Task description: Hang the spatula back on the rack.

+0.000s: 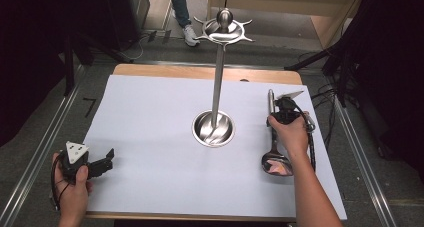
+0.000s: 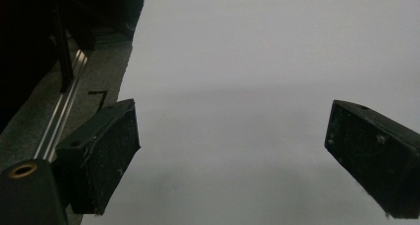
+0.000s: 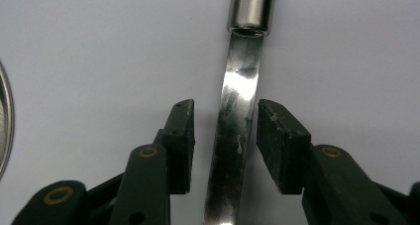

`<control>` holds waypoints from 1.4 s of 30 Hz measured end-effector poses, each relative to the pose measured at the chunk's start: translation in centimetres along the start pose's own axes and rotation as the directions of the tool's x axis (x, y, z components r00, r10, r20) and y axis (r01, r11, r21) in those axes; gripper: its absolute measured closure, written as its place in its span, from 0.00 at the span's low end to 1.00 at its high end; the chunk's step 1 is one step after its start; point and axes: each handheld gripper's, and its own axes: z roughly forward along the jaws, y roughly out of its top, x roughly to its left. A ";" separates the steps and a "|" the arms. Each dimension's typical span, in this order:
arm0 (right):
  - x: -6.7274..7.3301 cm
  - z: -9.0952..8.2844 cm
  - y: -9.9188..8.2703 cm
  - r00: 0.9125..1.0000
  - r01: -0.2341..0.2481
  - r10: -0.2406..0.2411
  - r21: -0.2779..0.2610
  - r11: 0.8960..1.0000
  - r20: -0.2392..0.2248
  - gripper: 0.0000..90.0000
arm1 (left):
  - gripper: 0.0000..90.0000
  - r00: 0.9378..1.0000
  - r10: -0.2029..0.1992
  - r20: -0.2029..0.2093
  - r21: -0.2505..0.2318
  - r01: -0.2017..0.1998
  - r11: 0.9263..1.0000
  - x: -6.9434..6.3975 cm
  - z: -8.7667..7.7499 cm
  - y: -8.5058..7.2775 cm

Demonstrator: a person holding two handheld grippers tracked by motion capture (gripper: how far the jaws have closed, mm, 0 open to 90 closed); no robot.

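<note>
A steel ladle (image 1: pixel 273 152) lies on the white sheet (image 1: pixel 150 117) at the right, bowl toward me and handle pointing away. My right gripper (image 1: pixel 274 118) is down over its handle. In the right gripper view the flat shaft (image 3: pixel 233 131) runs up between the jaws of the right gripper (image 3: pixel 225 121). There is a gap on the left side, and the right pad (image 3: pixel 275 140) is very close to the shaft's edge. My left gripper (image 1: pixel 102 162) rests at the front left, and in its own view the left gripper (image 2: pixel 233 140) is wide open over bare sheet. A steel utensil stand (image 1: pixel 213 128) with a tall pole and hooked crown (image 1: pixel 224 29) is at the centre.
The wooden table edge (image 1: pixel 200 72) shows beyond the sheet. Metal rails (image 1: pixel 40 152) run along both sides of the table. Cables (image 1: pixel 325 94) lie at the right, and a person's legs (image 1: pixel 182 12) stand behind the table.
</note>
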 end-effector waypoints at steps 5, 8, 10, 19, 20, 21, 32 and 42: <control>0.3 0.5 0.5 1.000 -0.015 0.015 0.027 1.000 0.018 0.70 | 0.08 1.000 -0.001 0.000 0.000 0.001 1.000 0.0 0.0 0.0; 0.4 0.6 0.6 0.999 -0.023 0.021 0.034 0.999 0.035 0.73 | 0.08 1.000 0.000 0.001 0.000 0.000 1.000 0.0 0.0 0.0; 0.3 0.8 0.7 0.998 -0.032 0.030 0.040 0.999 0.048 0.75 | 0.08 1.000 0.000 0.002 -0.001 0.000 1.000 0.0 0.0 0.0; 0.2 1.0 1.1 0.998 -0.042 0.038 0.074 0.996 0.059 0.79 | 0.08 1.000 0.003 0.002 0.002 -0.003 1.000 0.0 0.0 0.0; 0.3 1.1 1.2 0.998 -0.033 0.028 0.081 0.996 0.060 0.79 | 0.08 1.000 0.004 0.004 0.003 -0.004 1.000 0.0 0.0 0.0; 0.4 1.1 1.3 0.997 -0.030 0.024 0.089 0.996 0.067 0.79 | 0.08 1.000 0.005 0.004 0.003 -0.005 1.000 0.0 0.0 0.0; 0.1 1.1 1.3 0.998 -0.043 0.038 0.083 0.996 0.055 0.85 | 0.08 1.000 0.006 0.004 0.001 -0.006 1.000 0.0 0.0 0.0; 0.1 1.0 1.1 0.998 -0.026 0.023 0.051 0.998 0.057 0.85 | 0.08 1.000 0.001 0.006 0.002 -0.001 1.000 0.0 0.0 0.0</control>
